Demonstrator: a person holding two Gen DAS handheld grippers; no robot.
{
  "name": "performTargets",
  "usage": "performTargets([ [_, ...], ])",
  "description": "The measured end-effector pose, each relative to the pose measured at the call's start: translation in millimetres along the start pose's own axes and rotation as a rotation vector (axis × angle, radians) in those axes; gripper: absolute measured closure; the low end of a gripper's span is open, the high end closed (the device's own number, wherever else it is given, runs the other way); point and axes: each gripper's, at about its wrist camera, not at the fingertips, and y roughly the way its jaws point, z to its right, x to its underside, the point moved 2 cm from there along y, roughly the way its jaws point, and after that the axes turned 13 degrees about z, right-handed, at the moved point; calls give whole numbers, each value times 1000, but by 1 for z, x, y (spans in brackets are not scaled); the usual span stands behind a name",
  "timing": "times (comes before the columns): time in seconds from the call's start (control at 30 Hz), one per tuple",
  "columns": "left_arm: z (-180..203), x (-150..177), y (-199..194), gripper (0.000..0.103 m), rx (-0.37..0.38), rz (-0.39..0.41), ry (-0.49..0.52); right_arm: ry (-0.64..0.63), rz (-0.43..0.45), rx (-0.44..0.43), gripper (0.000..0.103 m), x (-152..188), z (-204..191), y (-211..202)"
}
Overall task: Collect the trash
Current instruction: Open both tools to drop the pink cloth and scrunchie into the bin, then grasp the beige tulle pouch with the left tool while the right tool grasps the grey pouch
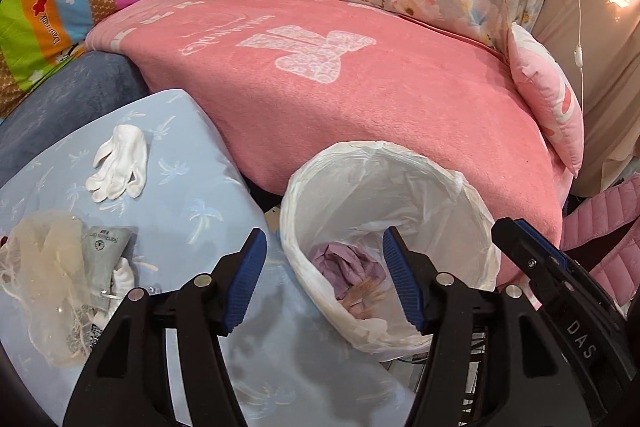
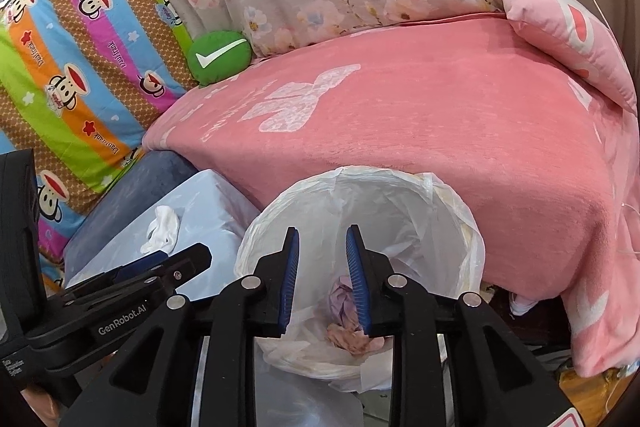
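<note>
Trash collection looks partly done: 2 crumpled pieces, purple paper [image 1: 348, 259] and a pinkish wad [image 2: 352, 337], lie inside the lined bin [image 1: 472, 195]. Left gripper [image 1: 324, 281] and right gripper [image 2: 322, 277] hover above the bin, jaws open and empty. Beside the bin, a white glove [image 1: 118, 163] and a plastic wrapper heap [image 1: 60, 279] remain on the blue cushion [image 1: 192, 155].

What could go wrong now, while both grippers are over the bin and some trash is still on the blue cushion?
1. The bin liner is loose and thin; the right gripper hangs inside its rim and may snag it.
2. The white glove lies near the trash pile and might be binned by mistake.
3. The left gripper and the right are close and may collide.
</note>
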Motion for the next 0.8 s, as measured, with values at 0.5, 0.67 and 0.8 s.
performTargets([
  [0.5,-55,9,-26,32,-107,14,-103,-66,-37,-65,71,15,-47,-3],
  [0.67,-90,13,-41,25,-179,35,-161,-94,-52,-94,66,23,-68,-3],
  [0.8,-119,18,-50,18,-249,43,-195,-109,-71,-127,63,31,-86,-3],
])
